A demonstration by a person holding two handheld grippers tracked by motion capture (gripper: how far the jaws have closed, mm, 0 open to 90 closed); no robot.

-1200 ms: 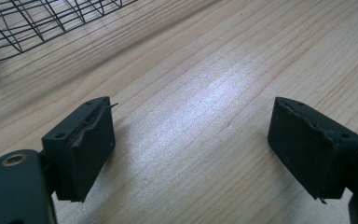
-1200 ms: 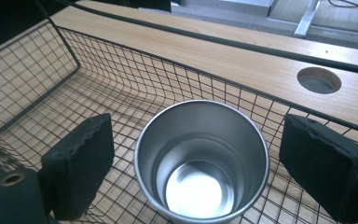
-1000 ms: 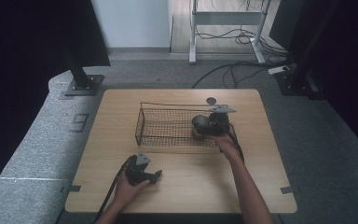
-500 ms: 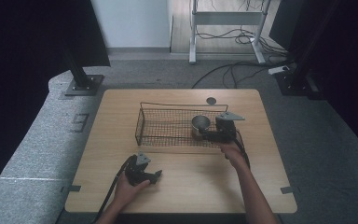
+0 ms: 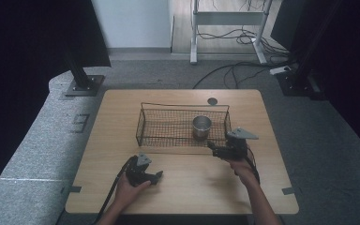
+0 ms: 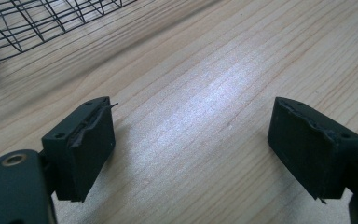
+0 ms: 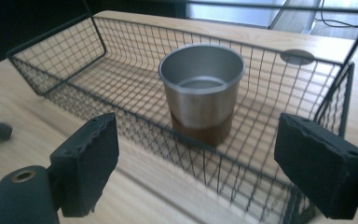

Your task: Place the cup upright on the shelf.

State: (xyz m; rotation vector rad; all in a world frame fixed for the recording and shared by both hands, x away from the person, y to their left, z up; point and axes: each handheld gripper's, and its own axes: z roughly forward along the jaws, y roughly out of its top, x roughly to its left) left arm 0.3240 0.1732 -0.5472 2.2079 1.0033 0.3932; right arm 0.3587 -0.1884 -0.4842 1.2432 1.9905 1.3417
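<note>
Two claws, left [image 5: 158, 176] and right [image 5: 212, 146], stand spread and empty. Risk: right claw, jaws just narrowing, clips basket [image 5: 143, 123] and topples cup [image 5: 201, 126].

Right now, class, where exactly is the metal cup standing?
In the high view the metal cup stands upright inside the wire basket, toward its right end, just beyond the right tongs.
</note>
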